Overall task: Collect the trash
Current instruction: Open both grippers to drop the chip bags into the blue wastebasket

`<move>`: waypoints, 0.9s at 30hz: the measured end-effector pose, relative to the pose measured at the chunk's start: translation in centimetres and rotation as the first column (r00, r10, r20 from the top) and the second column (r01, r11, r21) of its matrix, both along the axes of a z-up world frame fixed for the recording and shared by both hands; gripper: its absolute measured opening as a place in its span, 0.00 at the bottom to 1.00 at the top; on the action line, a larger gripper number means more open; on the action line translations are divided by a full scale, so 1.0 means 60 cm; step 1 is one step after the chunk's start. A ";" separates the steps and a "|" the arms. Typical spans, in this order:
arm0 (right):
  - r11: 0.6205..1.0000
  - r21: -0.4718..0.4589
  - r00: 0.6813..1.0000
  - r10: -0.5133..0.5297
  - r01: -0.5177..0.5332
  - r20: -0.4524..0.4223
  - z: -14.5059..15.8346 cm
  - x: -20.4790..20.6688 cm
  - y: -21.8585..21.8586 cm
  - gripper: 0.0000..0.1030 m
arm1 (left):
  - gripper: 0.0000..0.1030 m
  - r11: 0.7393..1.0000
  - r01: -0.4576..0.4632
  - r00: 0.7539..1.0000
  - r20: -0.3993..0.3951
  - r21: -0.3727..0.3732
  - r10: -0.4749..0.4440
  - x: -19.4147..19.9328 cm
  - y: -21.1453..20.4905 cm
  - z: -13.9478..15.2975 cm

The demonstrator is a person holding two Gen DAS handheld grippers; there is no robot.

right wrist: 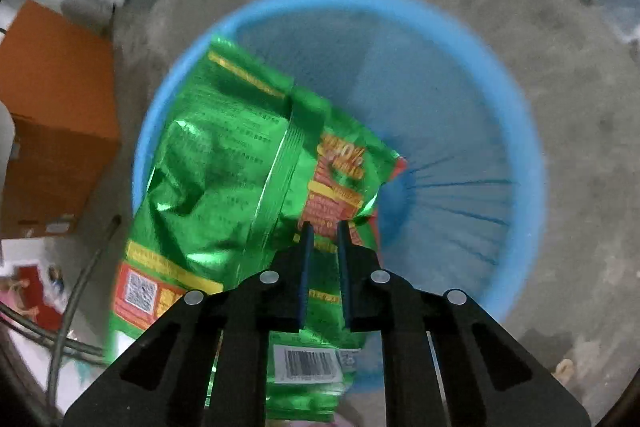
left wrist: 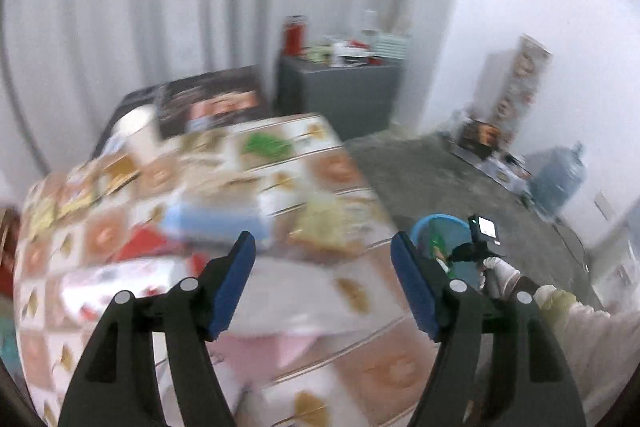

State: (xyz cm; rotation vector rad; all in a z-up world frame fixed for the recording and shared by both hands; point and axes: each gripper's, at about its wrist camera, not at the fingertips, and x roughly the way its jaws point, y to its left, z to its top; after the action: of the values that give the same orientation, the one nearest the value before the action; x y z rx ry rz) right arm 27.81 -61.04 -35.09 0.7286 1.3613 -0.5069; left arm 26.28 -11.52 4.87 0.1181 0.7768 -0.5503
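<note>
The right gripper (right wrist: pixel 323 227) is pinching a green snack bag (right wrist: pixel 224 163) over the blue bin (right wrist: pixel 520 131). The left gripper (left wrist: pixel 323 243) is hanging apart, empty, above the table (left wrist: pixel 360 367).

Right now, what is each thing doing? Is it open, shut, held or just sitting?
Left gripper: open, holding nothing.
Right gripper: shut on the green snack bag.
Green snack bag: crumpled, hanging over the bin.
Blue bin: upright on the floor, nearly empty.
Table: covered with a patterned cloth, cluttered.

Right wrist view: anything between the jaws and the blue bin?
Yes, the green snack bag. The right gripper holds it, jaws pinched on it, over the blue bin. The right wrist view shows this.
</note>
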 end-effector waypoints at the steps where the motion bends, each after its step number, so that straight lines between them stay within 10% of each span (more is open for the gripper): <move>1: 1.000 0.017 1.000 -0.007 0.007 -0.008 -0.016 0.012 -0.002 0.11 | 0.66 0.999 -0.037 0.999 -0.011 -0.003 0.037 0.006 0.021 -0.004; 15: 0.921 0.288 0.965 -0.254 0.262 -0.064 -0.137 0.012 -0.062 0.20 | 0.66 0.981 -0.169 0.982 -0.096 -0.093 0.160 0.045 0.110 -0.043; 21: 0.961 0.108 0.964 -0.261 0.254 0.054 -0.032 -0.033 -0.059 0.31 | 0.66 0.973 -0.201 0.976 -0.112 -0.117 0.189 0.030 0.136 -0.048; 27: 1.000 -0.004 0.993 -0.003 0.004 0.118 0.094 -0.070 -0.012 0.30 | 0.66 0.969 -0.216 0.972 -0.126 -0.122 0.201 0.027 0.150 -0.059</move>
State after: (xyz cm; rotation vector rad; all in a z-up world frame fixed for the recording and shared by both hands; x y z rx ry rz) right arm 23.63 -61.74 -29.44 0.7467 1.2486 -0.4621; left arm 27.90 -2.52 1.30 -0.1204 0.8480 -0.4100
